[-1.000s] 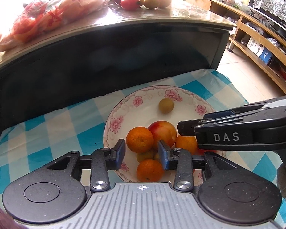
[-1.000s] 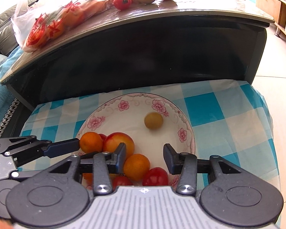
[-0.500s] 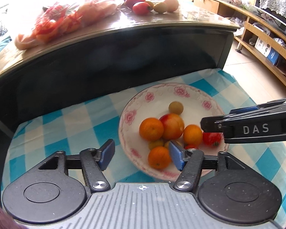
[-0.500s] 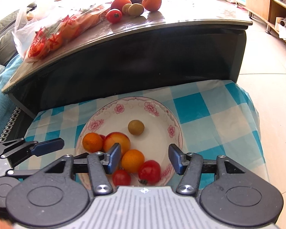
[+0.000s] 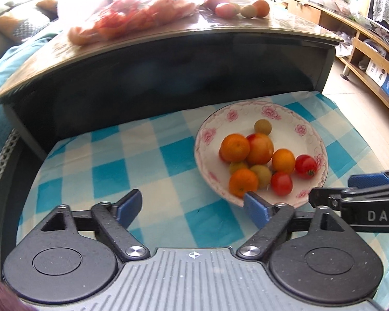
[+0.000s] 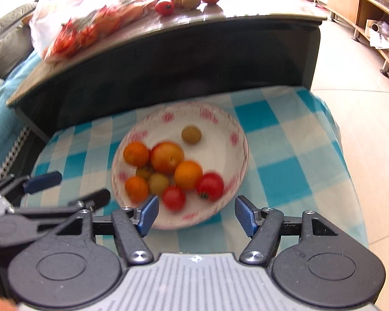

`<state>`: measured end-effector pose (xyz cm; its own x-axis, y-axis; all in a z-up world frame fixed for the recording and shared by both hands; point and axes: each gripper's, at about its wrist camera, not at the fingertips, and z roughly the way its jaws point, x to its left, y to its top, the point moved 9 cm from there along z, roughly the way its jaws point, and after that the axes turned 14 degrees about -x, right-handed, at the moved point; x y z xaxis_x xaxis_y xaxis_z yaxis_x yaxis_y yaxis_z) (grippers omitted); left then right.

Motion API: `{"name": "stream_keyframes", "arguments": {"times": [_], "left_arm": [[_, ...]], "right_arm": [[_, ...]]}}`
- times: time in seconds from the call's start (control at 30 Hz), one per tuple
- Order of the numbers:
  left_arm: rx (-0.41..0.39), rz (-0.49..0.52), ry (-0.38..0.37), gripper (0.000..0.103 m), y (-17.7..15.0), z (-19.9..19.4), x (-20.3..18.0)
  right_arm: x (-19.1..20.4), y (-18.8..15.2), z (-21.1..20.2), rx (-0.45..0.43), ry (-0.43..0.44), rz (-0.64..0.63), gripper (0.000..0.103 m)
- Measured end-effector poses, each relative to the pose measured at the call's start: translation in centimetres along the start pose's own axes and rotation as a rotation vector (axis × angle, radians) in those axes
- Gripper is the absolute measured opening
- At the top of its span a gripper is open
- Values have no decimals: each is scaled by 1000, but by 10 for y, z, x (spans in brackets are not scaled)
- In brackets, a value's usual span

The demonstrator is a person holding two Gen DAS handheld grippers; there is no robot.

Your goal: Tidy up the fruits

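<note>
Both my left gripper [image 5: 192, 207] and right gripper [image 6: 195, 216], jaws just spread and empty, hang near the plate [image 6: 236, 129] of piled fruit [image 6: 166, 156], which a careless bump could scatter.

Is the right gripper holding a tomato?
No. The right gripper is open and empty; both tomatoes lie in the plate.
</note>
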<state>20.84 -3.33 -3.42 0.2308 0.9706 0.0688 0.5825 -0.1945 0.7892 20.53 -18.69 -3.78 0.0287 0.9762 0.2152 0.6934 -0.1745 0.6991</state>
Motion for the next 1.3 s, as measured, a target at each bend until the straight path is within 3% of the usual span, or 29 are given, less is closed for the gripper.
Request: {"name": "stream_keyframes", "arguments": {"times": [0.3, 0.87, 1.3], "left_arm": [[-13, -44, -5, 94, -21, -26, 4], [-65, 9, 6, 94, -57, -94, -8], [-91, 34, 10, 94, -71, -123, -15]], "right_arm": [[9, -31, -23, -4, -11, 18, 75], [17, -89, -79, -1, -18, 44, 76], [17, -112, -114, -26, -27, 57, 76]]}}
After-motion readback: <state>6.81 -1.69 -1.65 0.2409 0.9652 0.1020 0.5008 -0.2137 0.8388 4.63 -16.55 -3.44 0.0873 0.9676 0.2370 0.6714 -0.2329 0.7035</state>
